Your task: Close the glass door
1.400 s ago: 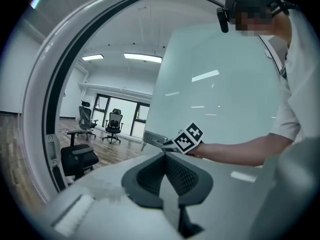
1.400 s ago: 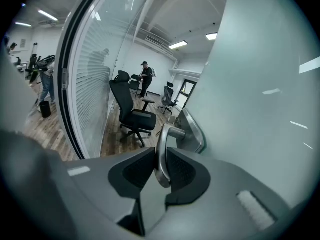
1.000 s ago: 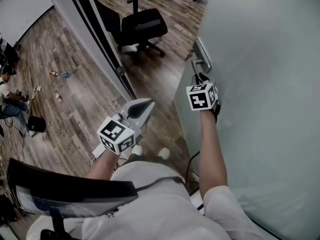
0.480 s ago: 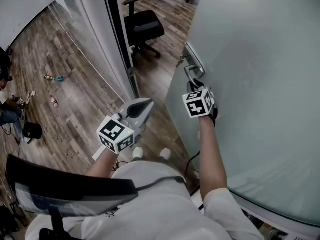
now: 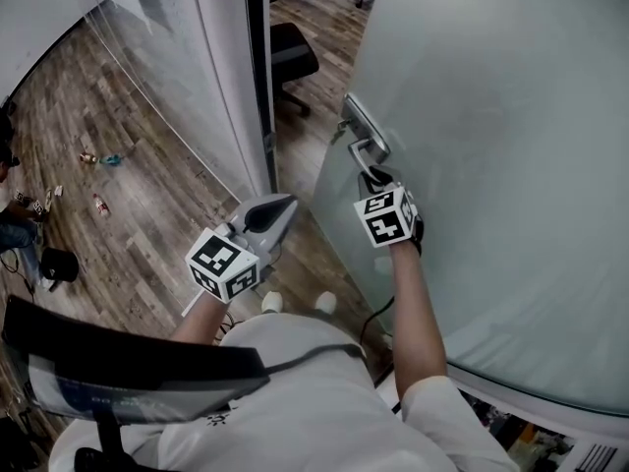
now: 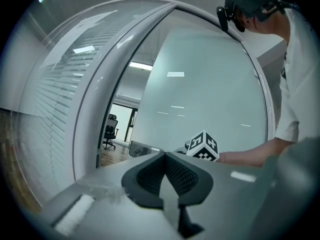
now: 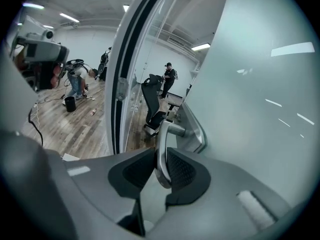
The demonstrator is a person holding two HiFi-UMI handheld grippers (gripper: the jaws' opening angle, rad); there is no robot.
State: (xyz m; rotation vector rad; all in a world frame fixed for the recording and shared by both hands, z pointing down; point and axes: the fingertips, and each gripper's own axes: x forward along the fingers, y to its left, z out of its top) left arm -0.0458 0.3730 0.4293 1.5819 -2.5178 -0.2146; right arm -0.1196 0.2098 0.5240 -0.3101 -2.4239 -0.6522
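Note:
The frosted glass door fills the right of the head view, with its metal lever handle near its left edge. My right gripper is shut on that handle. In the right gripper view the handle runs between the two dark pads. A narrow gap remains between the door edge and the pale door frame. My left gripper hangs in front of the gap, shut and holding nothing. In the left gripper view its pads meet at the tip, facing the door.
A black office chair stands beyond the gap on the wooden floor. A glass wall runs left of the frame. A person and small litter are at the far left. Another chair back is at my lower left.
The door has swung left toward the frame, so the gap is much narrower. My right gripper moved left with the handle. The left gripper has barely moved.

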